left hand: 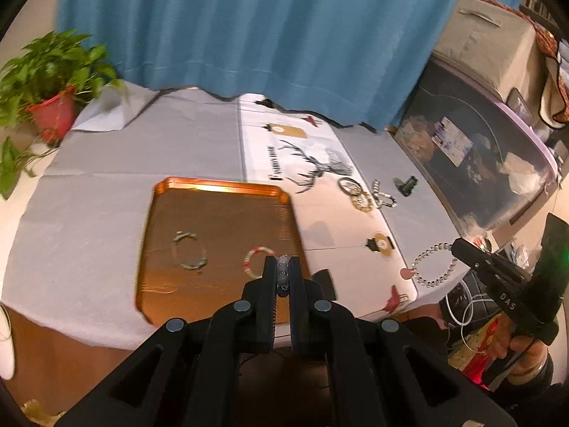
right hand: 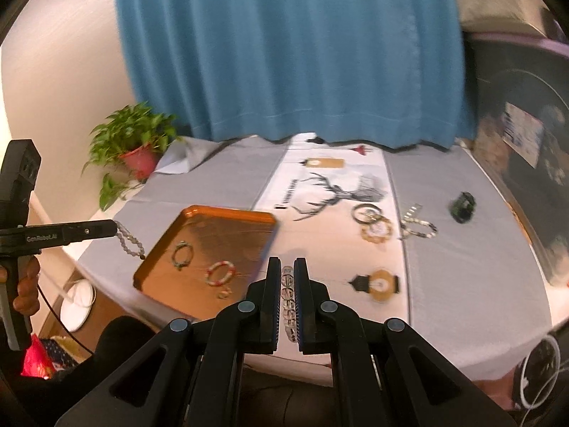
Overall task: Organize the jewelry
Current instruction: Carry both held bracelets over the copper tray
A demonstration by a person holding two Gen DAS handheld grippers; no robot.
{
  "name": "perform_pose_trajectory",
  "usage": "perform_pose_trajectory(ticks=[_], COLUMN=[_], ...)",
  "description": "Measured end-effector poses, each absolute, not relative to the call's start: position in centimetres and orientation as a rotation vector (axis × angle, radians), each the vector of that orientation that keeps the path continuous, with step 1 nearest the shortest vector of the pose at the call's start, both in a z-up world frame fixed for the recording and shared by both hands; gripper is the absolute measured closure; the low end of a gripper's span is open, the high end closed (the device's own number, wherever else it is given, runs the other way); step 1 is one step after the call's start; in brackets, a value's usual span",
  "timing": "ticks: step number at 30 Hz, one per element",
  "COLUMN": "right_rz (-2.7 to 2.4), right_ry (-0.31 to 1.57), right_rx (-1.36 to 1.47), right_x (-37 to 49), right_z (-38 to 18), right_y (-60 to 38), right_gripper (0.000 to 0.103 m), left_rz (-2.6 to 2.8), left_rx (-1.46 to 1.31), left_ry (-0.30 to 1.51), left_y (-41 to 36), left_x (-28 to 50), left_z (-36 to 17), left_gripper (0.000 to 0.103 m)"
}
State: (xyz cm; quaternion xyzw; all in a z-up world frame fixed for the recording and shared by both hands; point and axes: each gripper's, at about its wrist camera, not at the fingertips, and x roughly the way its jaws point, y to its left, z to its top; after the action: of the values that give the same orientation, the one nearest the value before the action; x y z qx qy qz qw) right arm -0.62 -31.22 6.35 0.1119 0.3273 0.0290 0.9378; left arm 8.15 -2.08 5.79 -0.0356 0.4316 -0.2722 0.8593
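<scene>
We note teal curtain (right hand: 284,53) behind table (left hand: 106,163), w/ grey cloth and white deer-print runner (right hand: 334,192). Cream wall (right hand: 64,82) at left. Potted plant (left hand: 53,82), red pot, at table's far-left corner. Dark storage bin (left hand: 480,163) at right. Warm indoor light.

A home room: blue curtain (right hand: 291,53), potted plant (left hand: 53,82), cloth-covered table (right hand: 444,284).
</scene>
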Motion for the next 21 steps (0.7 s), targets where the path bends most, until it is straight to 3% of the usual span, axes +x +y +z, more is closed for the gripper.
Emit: perform_pose_trajectory(ticks=[9,21], right_rz=[0.16,0.252], right_ry=[0.685,0.711], right_rx=[0.171,0.149], right_x=[3.5,12.1], right_z=[6.4,3.1], right_y=[-25.2,-20.8], right_gripper=[0.096,0.096], left_rz=[-0.518,-0.493], left_rx=[-0.09,-0.064], left_ry=[0.897,0.917], left_y=[1.3,-0.4], left_x=[10.3,16.4], left_z=[4.6,1.5], left_gripper=[0.099,0.099])
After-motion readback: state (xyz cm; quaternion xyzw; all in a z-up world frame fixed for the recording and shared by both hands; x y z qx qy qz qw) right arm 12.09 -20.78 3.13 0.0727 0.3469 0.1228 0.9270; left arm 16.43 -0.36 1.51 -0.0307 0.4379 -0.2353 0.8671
